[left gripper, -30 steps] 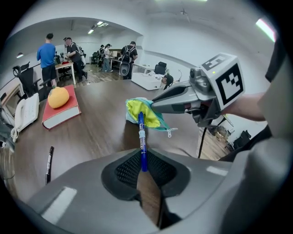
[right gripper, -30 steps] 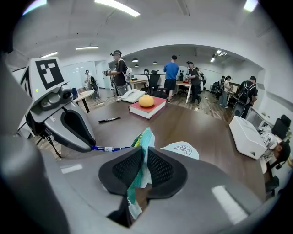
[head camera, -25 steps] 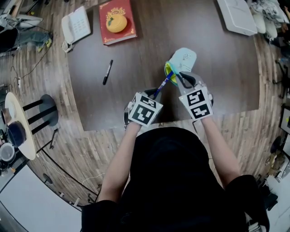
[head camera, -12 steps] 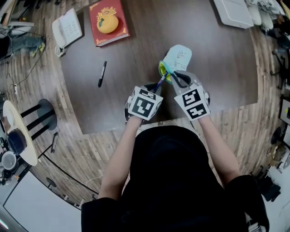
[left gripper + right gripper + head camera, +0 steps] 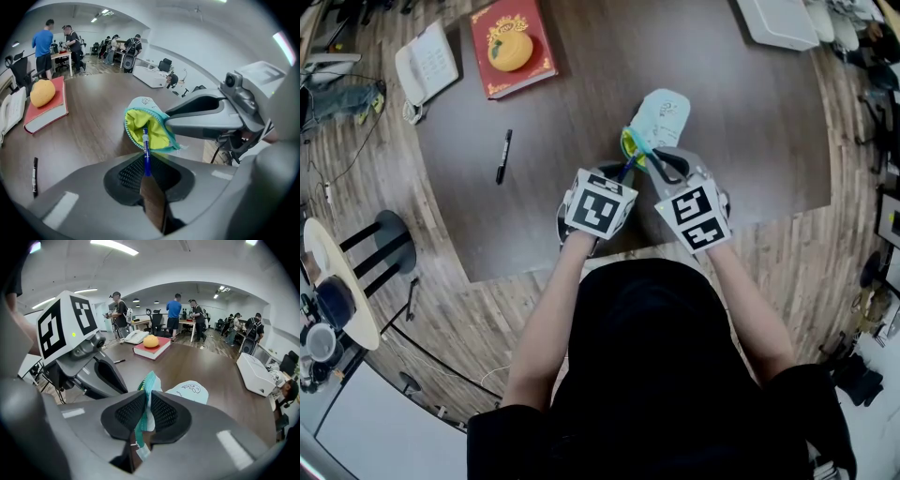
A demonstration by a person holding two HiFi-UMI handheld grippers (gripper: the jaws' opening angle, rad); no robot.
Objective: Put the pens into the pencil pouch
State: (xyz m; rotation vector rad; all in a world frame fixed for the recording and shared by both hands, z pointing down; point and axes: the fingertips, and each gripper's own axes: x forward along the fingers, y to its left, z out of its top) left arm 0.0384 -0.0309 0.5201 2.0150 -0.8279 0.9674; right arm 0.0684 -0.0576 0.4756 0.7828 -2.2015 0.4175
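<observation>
At frame centre the left claw (image 5: 146, 174) pinches a blue pen (image 5: 146, 151), its tip inside the pouch (image 5: 151, 125)'s open yellow mouth. The right claw (image 5: 174, 120) meets the pouch's rim from the right. A black marker (image 5: 34, 174) lies lower left on the desk (image 5: 93, 133).

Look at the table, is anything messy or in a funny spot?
Nothing is spilled or broken. One black pen lies alone on the table, well to the left of the pencil pouch, not packed yet. A round yellow thing sits on top of the red book, which is a slightly odd place for it.
</observation>
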